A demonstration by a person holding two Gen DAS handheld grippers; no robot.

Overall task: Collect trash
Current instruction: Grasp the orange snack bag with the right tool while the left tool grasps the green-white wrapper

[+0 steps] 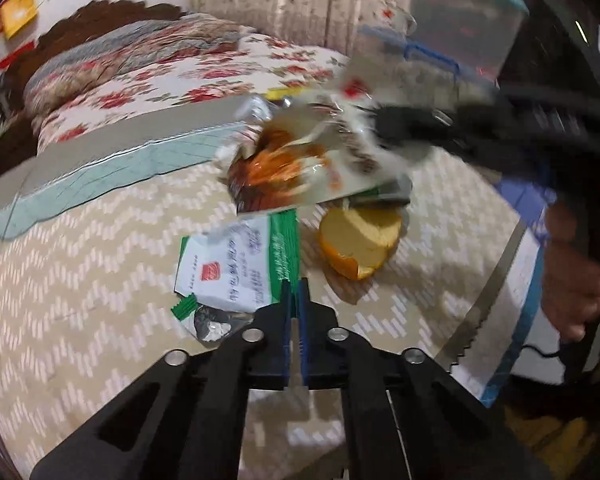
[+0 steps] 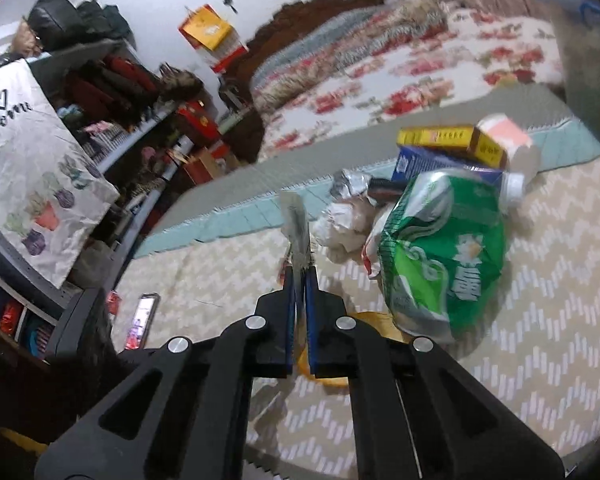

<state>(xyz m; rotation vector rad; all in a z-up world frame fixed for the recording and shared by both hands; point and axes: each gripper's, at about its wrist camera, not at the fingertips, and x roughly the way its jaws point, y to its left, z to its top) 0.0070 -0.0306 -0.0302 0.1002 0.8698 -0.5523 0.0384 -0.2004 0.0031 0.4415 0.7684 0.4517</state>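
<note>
In the left wrist view my left gripper (image 1: 295,286) is shut and empty, just above the table beside a white and green wrapper (image 1: 238,268). An orange peel (image 1: 358,242) lies to its right. My right gripper (image 1: 384,126) comes in from the right, shut on a clear orange-printed wrapper (image 1: 292,168) held above the table. In the right wrist view that gripper (image 2: 299,272) pinches the wrapper (image 2: 296,224) edge-on. A crushed green pouch (image 2: 444,252), crumpled paper (image 2: 340,228), foil (image 2: 350,182) and the peel (image 2: 380,320) lie around it.
A clear plastic bin with a blue rim (image 1: 460,28) stands at the table's far right. Yellow (image 2: 448,140) and blue boxes (image 2: 424,162) and a small bottle (image 2: 508,140) sit behind the trash. A phone (image 2: 140,320) lies at the left edge. A bed (image 1: 160,68) stands beyond.
</note>
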